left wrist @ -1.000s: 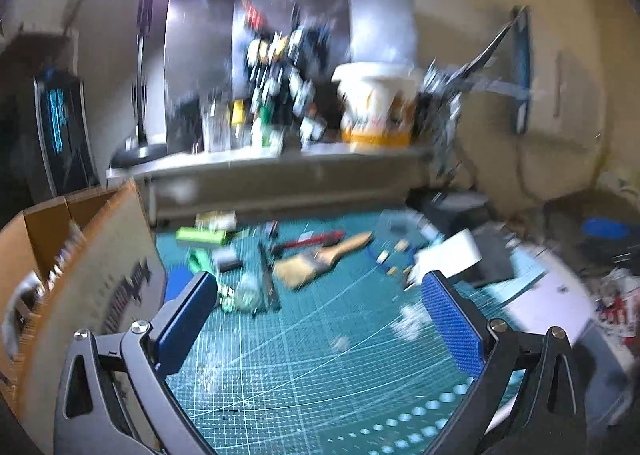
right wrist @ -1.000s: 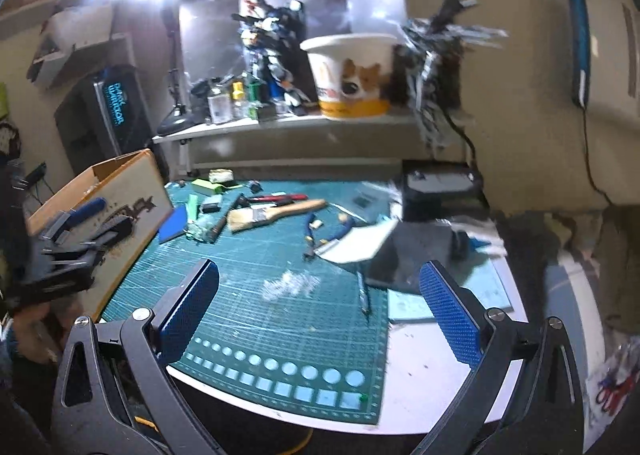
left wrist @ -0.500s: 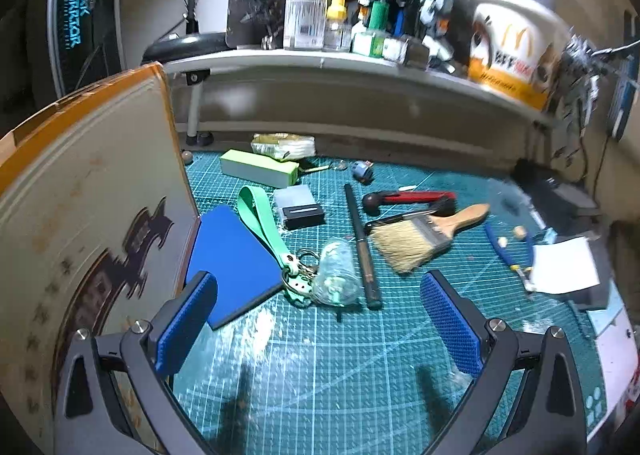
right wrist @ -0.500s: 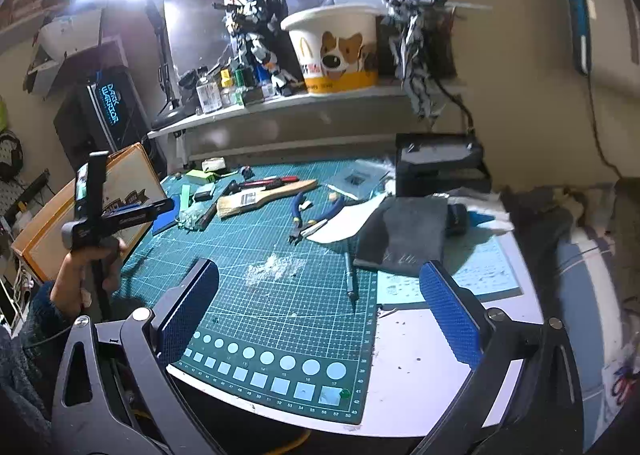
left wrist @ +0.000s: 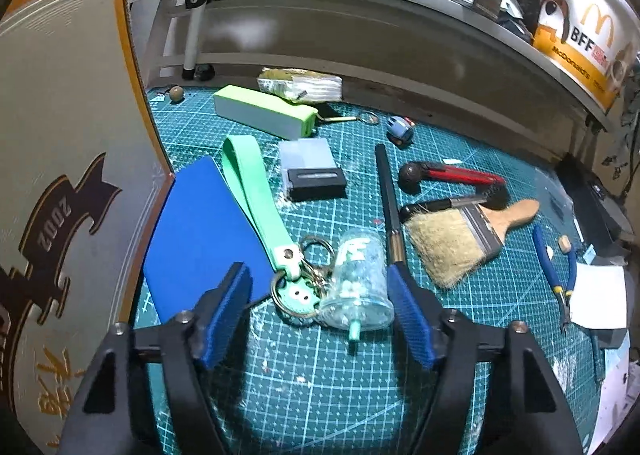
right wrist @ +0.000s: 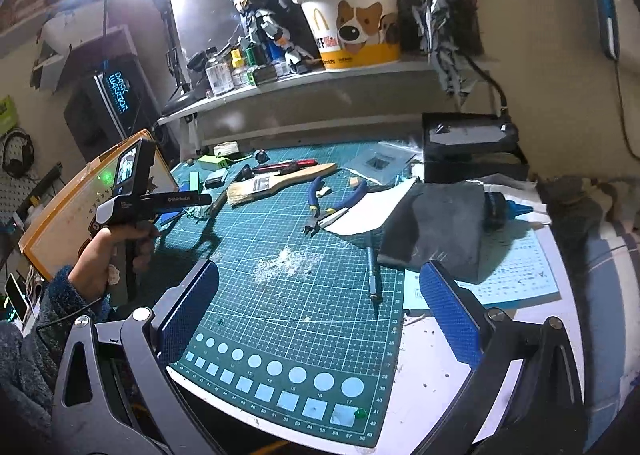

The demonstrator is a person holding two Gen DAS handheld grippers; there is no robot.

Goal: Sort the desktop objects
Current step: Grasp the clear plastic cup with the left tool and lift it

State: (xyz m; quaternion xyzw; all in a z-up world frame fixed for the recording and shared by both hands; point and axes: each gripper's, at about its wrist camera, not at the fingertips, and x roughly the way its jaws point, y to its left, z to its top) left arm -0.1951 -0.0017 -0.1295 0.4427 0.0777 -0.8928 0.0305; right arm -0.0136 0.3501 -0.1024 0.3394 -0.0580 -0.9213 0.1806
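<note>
Keychain lies on the green cutting mat, near its left side: clear little cup charm with a green straw, metal rings, a green face tag and a mint strap running up and away. Strap partly overlies a blue flat card that sits against the cardboard box.

Left gripper is low over the charm, its jaws on either side of it. Jaws have just been closing, charm between them; right pad looks at or just beside the cup's edge, left pad clearly apart from the rings (not clamped yet).

Just right of the charm: a long black pen-like tool, then a paintbrush with wooden handle. Further back a red-and-black knife, small black-and-clear case, lime green box. Blue-handled pliers at right edge.

Right gripper hovers over the mat's near edge, jaws wide apart, nothing between them. In its view a hand with a fuzzy sleeve holds the left gripper's handle by the box. White debris mid-mat, a hobby knife to its right.
</note>
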